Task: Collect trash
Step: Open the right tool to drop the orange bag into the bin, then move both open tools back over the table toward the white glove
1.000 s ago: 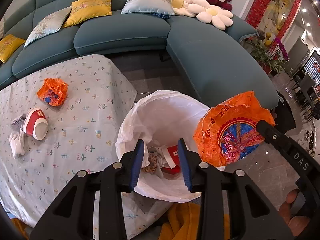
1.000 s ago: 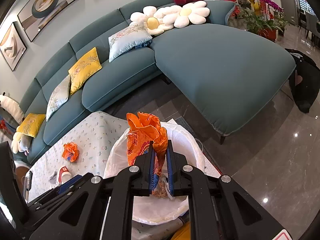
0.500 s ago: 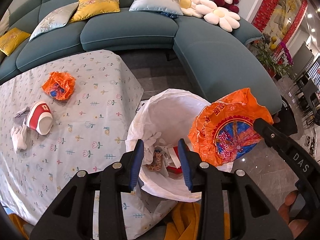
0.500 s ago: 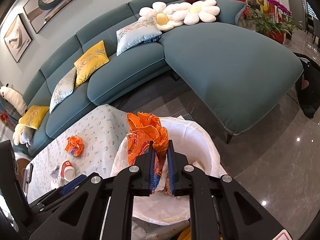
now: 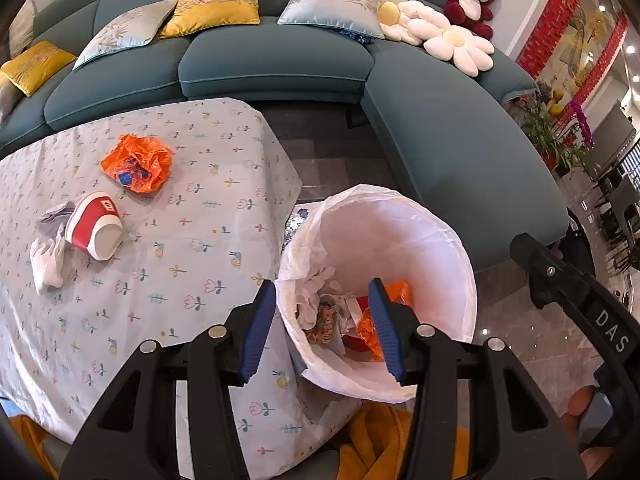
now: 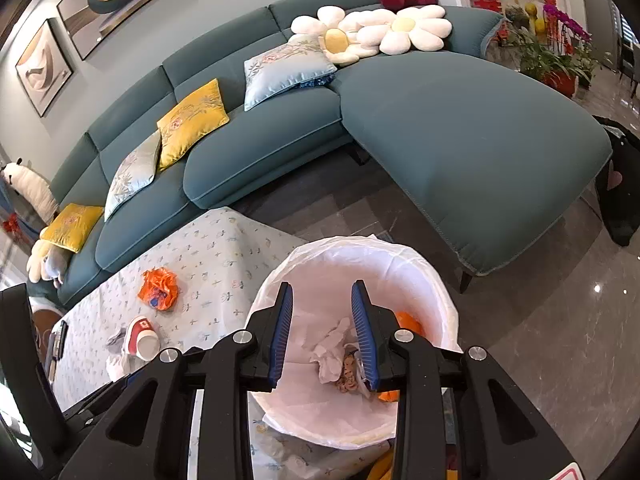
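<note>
A trash bin lined with a white bag [image 5: 420, 240] [image 6: 312, 264] stands beside the table corner. Inside lie white tissue, a red-white carton and an orange plastic bag [image 5: 394, 292] [image 6: 408, 320]. My left gripper [image 5: 322, 328] is open and empty above the bin's near rim. My right gripper [image 6: 322, 332] is open and empty over the bin. On the table, a crumpled orange bag [image 5: 138, 162] [image 6: 158, 288], a red-and-white paper cup [image 5: 96, 226] [image 6: 140, 334] on its side and white tissue [image 5: 48, 260] lie to the left.
The table has a flowered cloth [image 5: 192, 240]. A teal sectional sofa [image 5: 460, 148] with cushions curves behind and to the right. Glossy floor [image 6: 560, 340] lies to the right of the bin. Yellow cloth [image 5: 380, 440] lies under the bin's near side.
My right gripper opened and the orange bag it held dropped into the bin. Both views shifted slightly toward the table.
</note>
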Demonstrator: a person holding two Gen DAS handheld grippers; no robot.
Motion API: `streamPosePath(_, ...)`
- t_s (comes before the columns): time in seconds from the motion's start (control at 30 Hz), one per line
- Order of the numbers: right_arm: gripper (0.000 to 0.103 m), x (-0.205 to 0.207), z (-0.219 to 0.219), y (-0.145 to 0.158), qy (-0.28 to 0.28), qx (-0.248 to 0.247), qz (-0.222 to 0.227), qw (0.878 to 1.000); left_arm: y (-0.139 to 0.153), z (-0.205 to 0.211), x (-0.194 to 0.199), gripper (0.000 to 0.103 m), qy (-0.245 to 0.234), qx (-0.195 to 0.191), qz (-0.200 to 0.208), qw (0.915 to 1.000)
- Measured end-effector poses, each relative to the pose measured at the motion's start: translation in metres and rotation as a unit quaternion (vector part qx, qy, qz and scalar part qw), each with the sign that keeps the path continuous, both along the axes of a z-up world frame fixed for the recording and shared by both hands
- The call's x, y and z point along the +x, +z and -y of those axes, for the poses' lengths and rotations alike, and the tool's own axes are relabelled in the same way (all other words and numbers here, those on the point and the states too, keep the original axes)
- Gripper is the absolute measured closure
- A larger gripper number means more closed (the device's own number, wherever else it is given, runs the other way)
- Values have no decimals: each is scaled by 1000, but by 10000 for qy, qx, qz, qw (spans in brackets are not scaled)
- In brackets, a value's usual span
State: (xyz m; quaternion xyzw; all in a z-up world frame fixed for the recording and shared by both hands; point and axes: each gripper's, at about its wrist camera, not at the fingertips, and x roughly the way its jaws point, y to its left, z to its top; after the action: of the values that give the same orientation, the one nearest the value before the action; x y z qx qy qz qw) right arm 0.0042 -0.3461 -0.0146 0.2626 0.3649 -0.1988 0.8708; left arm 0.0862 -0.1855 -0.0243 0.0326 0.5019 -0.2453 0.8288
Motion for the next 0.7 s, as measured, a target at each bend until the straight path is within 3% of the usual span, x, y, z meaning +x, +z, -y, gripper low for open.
streamPosePath(0.7,64,27,-64,18,663,-251,-33,9975,10,-68,15,51,685,-173,-6,9975)
